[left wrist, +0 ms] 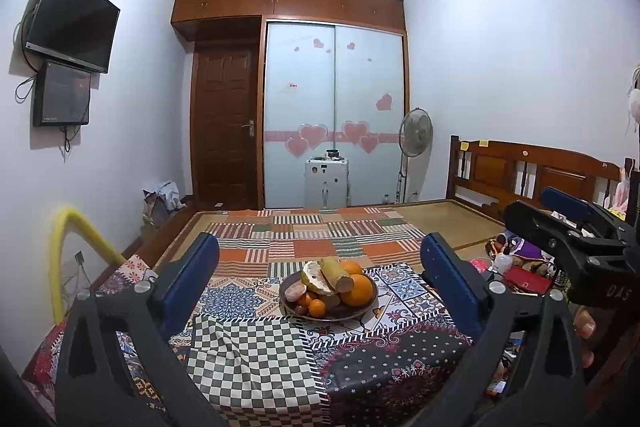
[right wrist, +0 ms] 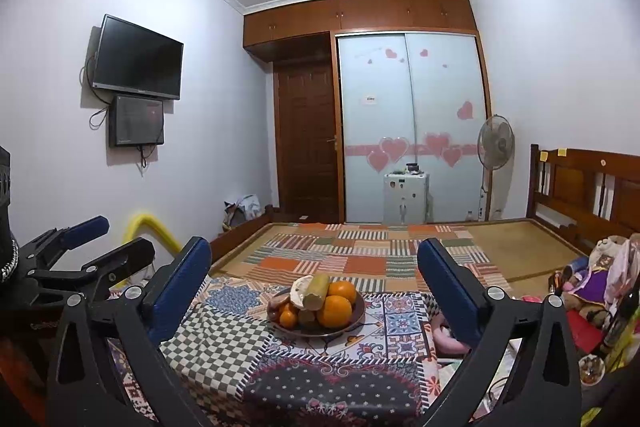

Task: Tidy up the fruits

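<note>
Both your left gripper and right gripper hang back, jaws wide apart and empty, framing the fruit bowl on the patchwork-covered bed for approach.

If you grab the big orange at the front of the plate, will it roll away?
The front orange looks round and smooth, so it would probably roll if nudged. It leans against the other piled fruit on the plate, so lifting it might shift its neighbours.

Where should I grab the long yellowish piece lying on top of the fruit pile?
Take the long yellowish piece across its narrow width, near the exposed near end, coming down from above. It lies tilted atop the pile in the bowl, oranges tight on its right, so a side approach looks blocked.
</note>
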{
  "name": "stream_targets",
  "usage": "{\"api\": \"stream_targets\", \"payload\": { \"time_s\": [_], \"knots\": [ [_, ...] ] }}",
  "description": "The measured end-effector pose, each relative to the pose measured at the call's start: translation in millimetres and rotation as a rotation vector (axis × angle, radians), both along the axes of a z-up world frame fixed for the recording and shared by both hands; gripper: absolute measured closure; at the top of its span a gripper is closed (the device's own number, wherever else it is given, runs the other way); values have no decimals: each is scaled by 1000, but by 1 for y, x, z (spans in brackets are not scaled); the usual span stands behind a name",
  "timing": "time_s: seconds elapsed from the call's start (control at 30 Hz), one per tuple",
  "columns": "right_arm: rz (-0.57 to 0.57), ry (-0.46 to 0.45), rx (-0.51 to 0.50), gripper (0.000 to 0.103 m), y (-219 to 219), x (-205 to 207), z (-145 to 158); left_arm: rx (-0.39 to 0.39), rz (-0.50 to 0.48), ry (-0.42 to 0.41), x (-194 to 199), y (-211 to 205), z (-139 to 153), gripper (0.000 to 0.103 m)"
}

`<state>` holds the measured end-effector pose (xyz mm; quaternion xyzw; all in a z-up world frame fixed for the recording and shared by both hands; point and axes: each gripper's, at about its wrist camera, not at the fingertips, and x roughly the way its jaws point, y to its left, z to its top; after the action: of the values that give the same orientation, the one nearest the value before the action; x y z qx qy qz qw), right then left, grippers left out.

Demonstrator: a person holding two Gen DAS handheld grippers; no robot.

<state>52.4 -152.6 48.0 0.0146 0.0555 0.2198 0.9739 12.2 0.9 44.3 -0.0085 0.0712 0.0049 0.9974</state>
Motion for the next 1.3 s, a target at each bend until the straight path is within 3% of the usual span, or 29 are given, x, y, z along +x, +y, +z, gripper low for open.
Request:
{"api": "stream_targets", "payload": {
  "time_s": [1.3],
  "knots": [
    [-16,-15,9,0,-5,-7,9,18,-53,3,-6,-10,5,0]
  ]
}}
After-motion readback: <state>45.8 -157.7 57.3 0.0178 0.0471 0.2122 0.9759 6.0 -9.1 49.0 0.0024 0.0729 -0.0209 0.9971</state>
